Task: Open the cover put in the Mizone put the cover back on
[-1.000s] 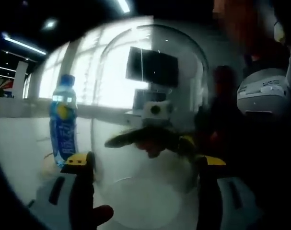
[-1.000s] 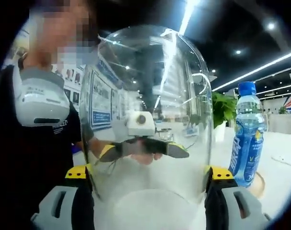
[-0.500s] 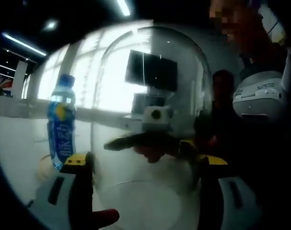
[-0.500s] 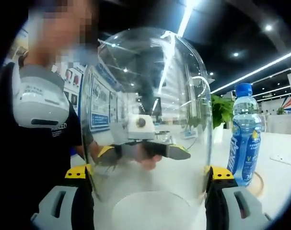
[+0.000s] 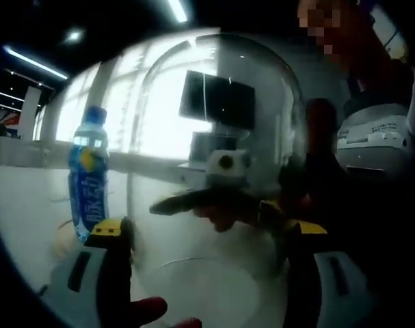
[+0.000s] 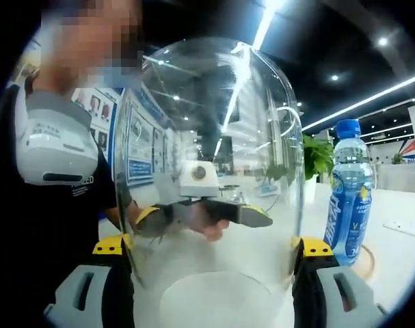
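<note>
- Left hand-held gripper (image 5: 204, 229) and right hand-held gripper (image 6: 210, 246) are both clamping the cover (image 6: 214, 157) from opposite sides.
- Cover's looking like a clear, smooth glass dome.
- Blue Mizone (image 6: 349, 191) is standing upright on the white bench (image 6: 392, 232) just beside it.

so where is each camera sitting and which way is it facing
Left gripper view: rides on the left gripper, looking along its jaws through the clear glass dome cover they clamp, toward the right gripper; the person's dark torso is at right, fingertips at the bottom.
Right gripper view: rides on the right gripper, looking back through the same cover at the left gripper; the person's torso is at left.
Both share the cover, each other's gripper and the blue-capped Mizone bottle standing outside the cover.
</note>
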Demonstrator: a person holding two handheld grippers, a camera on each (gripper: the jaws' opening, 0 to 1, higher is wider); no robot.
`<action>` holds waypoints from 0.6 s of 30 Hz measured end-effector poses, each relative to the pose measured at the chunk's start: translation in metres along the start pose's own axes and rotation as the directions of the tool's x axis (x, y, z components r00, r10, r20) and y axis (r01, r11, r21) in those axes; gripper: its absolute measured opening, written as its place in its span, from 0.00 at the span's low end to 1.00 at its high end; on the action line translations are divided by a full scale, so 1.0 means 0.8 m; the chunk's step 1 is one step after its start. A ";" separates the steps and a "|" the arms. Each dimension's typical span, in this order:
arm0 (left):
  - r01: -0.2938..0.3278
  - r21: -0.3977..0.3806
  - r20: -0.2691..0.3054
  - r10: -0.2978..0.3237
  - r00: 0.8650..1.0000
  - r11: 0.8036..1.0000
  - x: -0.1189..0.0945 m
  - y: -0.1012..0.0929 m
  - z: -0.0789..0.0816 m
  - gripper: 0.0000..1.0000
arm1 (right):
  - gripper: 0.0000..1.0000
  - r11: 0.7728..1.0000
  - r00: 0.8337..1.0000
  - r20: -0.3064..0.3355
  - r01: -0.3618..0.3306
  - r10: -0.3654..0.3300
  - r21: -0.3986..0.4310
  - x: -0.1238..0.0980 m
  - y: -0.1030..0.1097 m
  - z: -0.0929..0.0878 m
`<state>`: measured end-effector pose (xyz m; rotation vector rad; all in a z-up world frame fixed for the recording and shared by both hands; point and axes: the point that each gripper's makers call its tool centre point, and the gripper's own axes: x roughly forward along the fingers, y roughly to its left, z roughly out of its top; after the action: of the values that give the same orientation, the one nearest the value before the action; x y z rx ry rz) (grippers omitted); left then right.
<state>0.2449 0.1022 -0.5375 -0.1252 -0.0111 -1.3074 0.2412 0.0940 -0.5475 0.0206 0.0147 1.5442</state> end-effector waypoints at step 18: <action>-0.019 -0.024 -0.007 0.019 1.000 1.000 -0.001 0.000 0.002 0.80 | 0.90 0.999 1.000 0.003 -0.010 0.010 0.040 0.002 0.004 0.003</action>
<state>0.2450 0.1030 -0.5357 -0.1412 0.0111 -1.2896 0.2385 0.0955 -0.5448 0.0550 0.0437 1.5535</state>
